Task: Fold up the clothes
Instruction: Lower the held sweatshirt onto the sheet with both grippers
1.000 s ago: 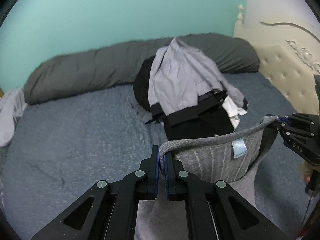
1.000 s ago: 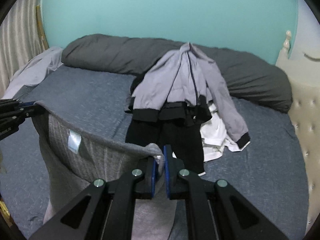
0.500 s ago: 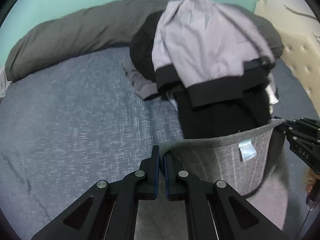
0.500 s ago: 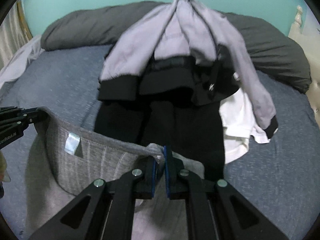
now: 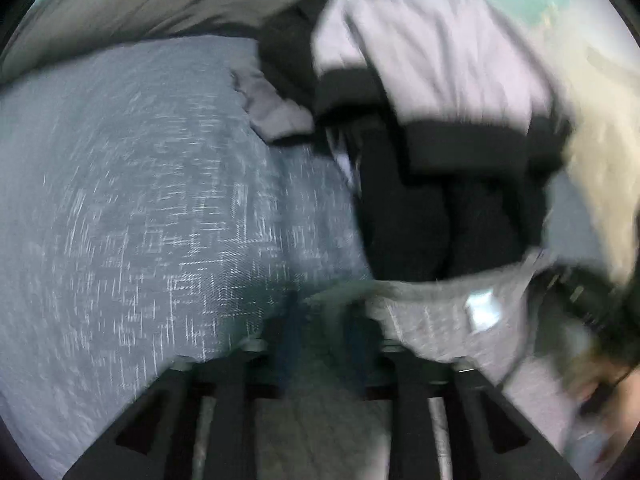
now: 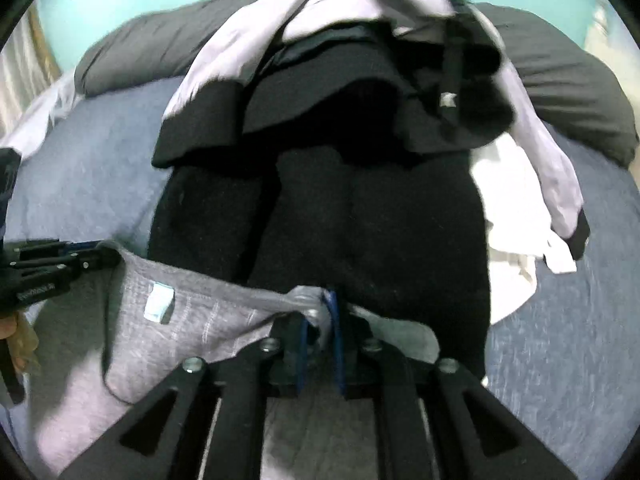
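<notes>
The grey ribbed garment (image 6: 208, 320) lies low on the blue-grey bedspread (image 6: 560, 360), its hem edge stretched between the two tools so that it can settle flat rather than bunched. A pale label (image 6: 159, 298) faces up near that edge, so the inside of the fabric shows.

The right gripper (image 6: 320, 322) has just been opening its jaws: the blue pads (image 6: 335, 320) stand apart, with a loose fold of the hem between them but apparently no longer pinched. The left gripper (image 5: 324, 320) has likewise just been opening, and its blurred view shows a clear gap with the edge of the cloth lying beside it, apparently not inside it (the blur makes any faint contact hard to rule out). Letting go at both corners together probably keeps the edge straight.

Just beyond the garment sits the heap waiting for folding: a lilac jacket with black cuffs (image 6: 360, 8) draped over black trousers (image 6: 360, 208), with a white garment (image 6: 508, 208) at its right side, against a dark grey bolster (image 6: 568, 92).
</notes>
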{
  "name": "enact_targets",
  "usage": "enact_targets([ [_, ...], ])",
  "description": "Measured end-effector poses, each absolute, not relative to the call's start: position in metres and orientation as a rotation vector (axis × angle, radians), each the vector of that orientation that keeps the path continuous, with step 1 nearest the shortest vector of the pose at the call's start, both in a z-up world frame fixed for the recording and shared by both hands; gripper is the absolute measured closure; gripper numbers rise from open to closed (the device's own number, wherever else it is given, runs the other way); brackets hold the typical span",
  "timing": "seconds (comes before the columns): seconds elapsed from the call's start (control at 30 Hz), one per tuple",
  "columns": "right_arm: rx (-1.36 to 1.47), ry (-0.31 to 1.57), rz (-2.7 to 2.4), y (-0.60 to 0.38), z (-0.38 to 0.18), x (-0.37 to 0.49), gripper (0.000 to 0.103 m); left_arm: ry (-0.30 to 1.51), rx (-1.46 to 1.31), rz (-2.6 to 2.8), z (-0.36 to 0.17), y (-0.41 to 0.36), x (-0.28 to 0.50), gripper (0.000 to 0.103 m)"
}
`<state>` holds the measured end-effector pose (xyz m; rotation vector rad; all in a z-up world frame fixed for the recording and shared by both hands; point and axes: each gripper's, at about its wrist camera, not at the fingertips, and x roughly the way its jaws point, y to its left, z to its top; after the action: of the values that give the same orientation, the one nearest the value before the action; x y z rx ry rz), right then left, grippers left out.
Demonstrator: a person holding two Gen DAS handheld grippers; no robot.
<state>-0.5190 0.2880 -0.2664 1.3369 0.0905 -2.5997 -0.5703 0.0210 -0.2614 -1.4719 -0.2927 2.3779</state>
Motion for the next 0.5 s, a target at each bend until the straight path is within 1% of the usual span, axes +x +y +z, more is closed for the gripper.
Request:
enact_targets([
  [0.03, 1.289, 0.070, -2.619, 0.292, -0.259, -0.511, 0.061, -0.348, -1.458, 2.385, -0.254, 0.011, -0.566, 0.047],
  [0.07, 1.262, 0.052, -2.631, 0.296, -0.253, -0.504, 0.043, -0.402, -1.443, 2.391, -0.247, 0.000, -0.561, 0.045],
  [0.1, 1.252, 0.023, -2.638, 0.300, -0.248, -0.497, 0.037, -0.404, -1.431, 2.403, -0.239, -0.007, -0.556, 0.045],
  [0.13, 1.242, -0.016, -2.634, 0.306, -0.244, -0.490, 0.034, -0.406, -1.418, 2.414, -0.232, -0.013, -0.550, 0.045],
  [0.17, 1.232, -0.056, -2.625, 0.313, -0.240, -0.481, 0.034, -0.392, -1.406, 2.418, -0.226, -0.018, -0.544, 0.044],
  [0.27, 1.246, -0.092, -2.654, 0.322, -0.231, -0.460, 0.033, -0.365, -1.391, 2.443, -0.208, -0.039, -0.516, 0.043],
  [0.4, 1.415, -0.178, -2.613, 0.334, -0.235, -0.451, 0.033, -0.449, -1.433, 2.426, -0.205, -0.066, -0.490, 0.042],
  [0.5, 1.389, -0.242, -2.619, 0.337, -0.218, -0.443, 0.033, -0.463, -1.443, 2.420, -0.206, -0.072, -0.467, 0.042],
])
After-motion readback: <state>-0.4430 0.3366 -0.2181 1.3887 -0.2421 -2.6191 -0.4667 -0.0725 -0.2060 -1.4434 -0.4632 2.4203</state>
